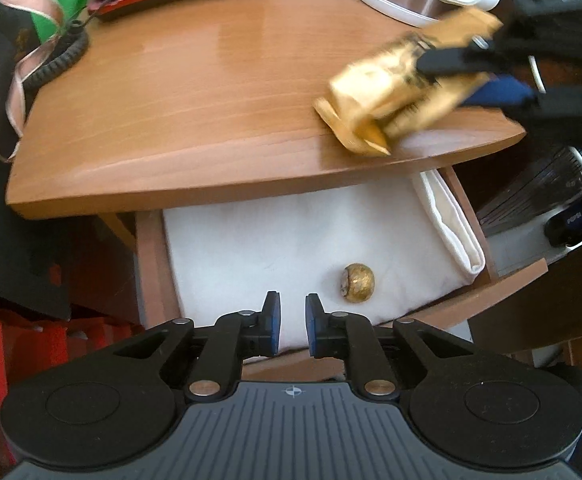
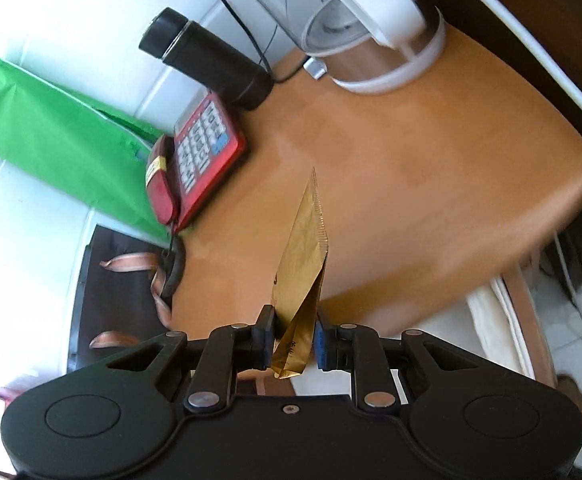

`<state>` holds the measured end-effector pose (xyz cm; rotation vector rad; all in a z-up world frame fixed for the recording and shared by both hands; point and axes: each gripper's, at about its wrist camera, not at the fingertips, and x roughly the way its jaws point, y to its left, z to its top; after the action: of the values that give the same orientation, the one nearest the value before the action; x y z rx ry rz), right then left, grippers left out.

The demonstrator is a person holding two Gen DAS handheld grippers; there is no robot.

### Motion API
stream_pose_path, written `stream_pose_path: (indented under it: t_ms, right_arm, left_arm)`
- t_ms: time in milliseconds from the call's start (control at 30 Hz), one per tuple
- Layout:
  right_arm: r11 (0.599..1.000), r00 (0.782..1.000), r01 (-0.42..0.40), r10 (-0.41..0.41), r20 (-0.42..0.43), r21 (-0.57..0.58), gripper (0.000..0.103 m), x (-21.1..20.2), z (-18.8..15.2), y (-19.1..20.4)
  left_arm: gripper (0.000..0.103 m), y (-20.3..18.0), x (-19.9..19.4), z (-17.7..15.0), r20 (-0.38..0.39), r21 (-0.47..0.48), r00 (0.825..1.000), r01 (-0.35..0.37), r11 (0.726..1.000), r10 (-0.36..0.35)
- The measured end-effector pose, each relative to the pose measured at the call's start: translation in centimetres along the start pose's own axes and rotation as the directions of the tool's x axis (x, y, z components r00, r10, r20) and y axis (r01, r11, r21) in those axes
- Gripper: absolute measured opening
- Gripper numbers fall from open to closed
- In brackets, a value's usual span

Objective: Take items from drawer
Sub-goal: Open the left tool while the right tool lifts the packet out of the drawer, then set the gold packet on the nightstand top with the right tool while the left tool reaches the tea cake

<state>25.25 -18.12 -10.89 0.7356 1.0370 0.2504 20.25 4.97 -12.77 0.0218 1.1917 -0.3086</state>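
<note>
The right gripper (image 2: 293, 340) was clenched on a gold packet (image 2: 305, 256), its blue pads pressing the packet's lower end from both sides. The packet was long and flat, and its long axis ran straight forward from the fingers, tapering to a crimped tip that pointed out over the table (image 2: 431, 168). In the left wrist view the same packet (image 1: 391, 100) appeared blurred, held at the table's front right corner, with its free end slanting down toward the table edge; whether it touched the wood could not be told.

The left gripper (image 1: 292, 326) hovered over the open drawer (image 1: 503, 280), its fingers parted by a narrow gap and holding nothing. Just beyond its right finger, a small gold foil ball (image 1: 358, 282) lay on the white cloth (image 1: 271, 240) lining the drawer, near the front. The cloth was folded up along the drawer's right side.

The table was orange-brown wood with a rounded front edge, jutting over the back of the drawer. On it stood a red phone (image 2: 199, 160) at the back left, its coiled cord (image 1: 57, 58) trailing off the side, a black flask (image 2: 207, 64) behind it, and a kettle (image 2: 371, 32) on a white base at the back right. A green bag (image 2: 59, 136) leaned beside the phone, and the floor on the right was pale tile.
</note>
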Motion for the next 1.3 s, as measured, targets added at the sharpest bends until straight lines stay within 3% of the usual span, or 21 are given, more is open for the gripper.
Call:
stream_pose_path:
  t_ms: [167,300,500,567,900,1300]
  right_arm:
    - [0.995,1.0,0.017,-0.017,0.006,-0.094,0.023,1.3,1.9,0.7]
    - [0.985,0.996,0.08,-0.076,0.036,-0.154,0.042,1.6,2.8,0.6]
    - [0.955,0.983,0.169,-0.146,0.109,-0.243,0.056,0.7,3.0,0.6]
    - [0.949,0.98,0.181,-0.153,0.127,-0.259,0.057,0.2,3.0,0.6]
    - [0.922,0.967,0.203,-0.137,0.214,-0.328,0.06,-3.0,1.4,0.5]
    - [0.935,0.972,0.155,-0.086,0.22,-0.319,0.061,-5.5,-0.3,-1.3]
  left_arm:
    - [0.014,-0.4,1.5,1.0,-0.01,-0.005,1.0,0.027,1.0,-0.028]
    - [0.014,-1.0,2.8,1.6,-0.023,0.0,0.999,0.042,0.999,-0.042]
    - [0.016,-2.1,4.6,2.4,-0.051,0.005,0.997,0.06,0.998,-0.06]
    - [0.026,-2.9,5.4,2.6,-0.063,0.02,0.996,0.057,0.998,-0.055]
    - [0.037,-5.7,10.1,3.5,-0.192,-0.028,0.981,0.031,0.999,-0.036]
    - [0.037,-6.3,13.8,3.8,-0.292,-0.172,0.956,-0.063,0.983,0.01]
